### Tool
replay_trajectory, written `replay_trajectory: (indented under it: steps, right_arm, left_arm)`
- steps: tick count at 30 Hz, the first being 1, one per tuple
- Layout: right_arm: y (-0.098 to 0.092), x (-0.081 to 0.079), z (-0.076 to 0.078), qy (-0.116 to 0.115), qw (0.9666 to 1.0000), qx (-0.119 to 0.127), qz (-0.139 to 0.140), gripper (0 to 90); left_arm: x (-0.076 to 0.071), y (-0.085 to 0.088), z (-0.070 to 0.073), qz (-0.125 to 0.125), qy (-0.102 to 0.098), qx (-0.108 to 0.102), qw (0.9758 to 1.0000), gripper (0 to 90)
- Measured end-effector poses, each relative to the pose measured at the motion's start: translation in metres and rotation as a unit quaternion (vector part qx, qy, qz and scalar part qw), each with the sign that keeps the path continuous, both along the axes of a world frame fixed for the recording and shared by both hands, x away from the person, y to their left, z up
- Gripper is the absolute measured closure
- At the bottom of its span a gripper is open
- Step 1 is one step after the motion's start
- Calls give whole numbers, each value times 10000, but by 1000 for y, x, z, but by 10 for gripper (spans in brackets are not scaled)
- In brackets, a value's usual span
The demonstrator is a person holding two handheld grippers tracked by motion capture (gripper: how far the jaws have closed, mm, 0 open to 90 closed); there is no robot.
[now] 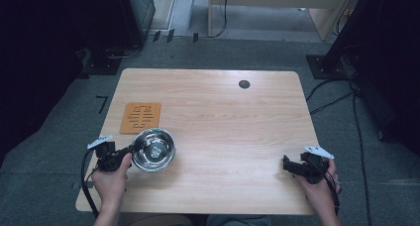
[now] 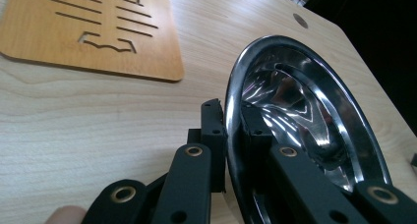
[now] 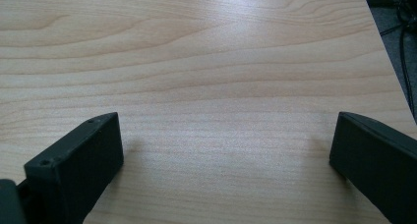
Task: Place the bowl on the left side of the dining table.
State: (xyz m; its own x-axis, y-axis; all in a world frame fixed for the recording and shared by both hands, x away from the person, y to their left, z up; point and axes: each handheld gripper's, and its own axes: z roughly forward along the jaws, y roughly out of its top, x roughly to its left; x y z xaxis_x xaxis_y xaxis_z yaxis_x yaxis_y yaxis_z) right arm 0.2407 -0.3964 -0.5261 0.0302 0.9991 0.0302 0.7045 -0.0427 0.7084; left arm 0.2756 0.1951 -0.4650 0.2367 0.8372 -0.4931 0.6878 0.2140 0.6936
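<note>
The left tool point(image 1: 130, 153) is pinching the rim of a shiny round stainless-steel bowl point(image 1: 154, 149): in the left gripper view one black jaw lies against the outside of the bowl's wall and the other sits inside the polished hollow, with the rim caught between them at the left tool point(image 2: 233, 123). The shiny round stainless-steel bowl point(image 2: 300, 111) reaches ahead and to the right of that tool, its bright inside mirroring light streaks. Whether it rests on the pale wooden counter point(image 1: 223, 117) or is lifted a little off it cannot be told. Just beyond the left tool, ahead and to its left, a flat orange-brown square wooden mat with cut-out slots point(image 2: 93, 30) lies on the counter point(image 2: 74, 130), close to the bowl's rim but apart from it; in the high view the mat point(image 1: 141, 117) sits just behind the bowl. A hand point(image 1: 113, 179) grips the left tool from behind. Well apart, at the other end of the counter's near edge, the right tool point(image 1: 287, 165) is held by the other hand point(image 1: 319, 186). Its jaws are spread wide, one at each side of the right gripper view, with nothing but bare wood grain of the counter point(image 3: 216, 76) between them at the right tool point(image 3: 226, 135). Far ahead of both tools a small dark round grommet point(image 1: 244, 84) sits in the counter near its back edge.
</note>
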Motion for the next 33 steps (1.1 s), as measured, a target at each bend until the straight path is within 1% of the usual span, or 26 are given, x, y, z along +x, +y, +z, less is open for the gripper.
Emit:
replay_trajectory:
  steps: [3, 10, 14, 18, 21, 23, 28, 30, 33]
  right_arm:
    - [0, 0, 0, 0, 10000, 1, 0, 0]
    - [0, 0, 0, 0, 10000, -1, 0, 0]
    - [0, 0, 0, 0, 10000, 0, 1, 0]
    - [0, 0, 0, -1, 10000, -1, 1, 0]
    - [0, 0, 0, -1, 10000, 0, 1, 0]
    - [0, 0, 0, -1, 10000, 1, 2, 0]
    - [0, 0, 0, -1, 10000, 0, 1, 0]
    - [0, 0, 0, -1, 10000, -1, 1, 0]
    - [0, 0, 0, 1, 10000, -4, 5, 0]
  left_arm:
    - [5, 3, -3, 74, 56, -26, 10000, 842]
    - [16, 9, -4, 230, 92, -37, 9997, 842]
    - [22, 10, -4, 377, 56, 40, 9993, 842]
    - [29, 11, -5, 494, 73, -56, 9987, 842]
    - [35, 11, -6, 578, 76, -59, 9983, 842]
    - [39, 12, -5, 609, 79, -70, 9981, 842]
    - [48, 12, -4, 678, 78, -18, 9977, 842]
    - [51, 12, -3, 709, 79, -38, 9974, 842]
    - [55, 12, -4, 736, 77, 1, 9973, 842]
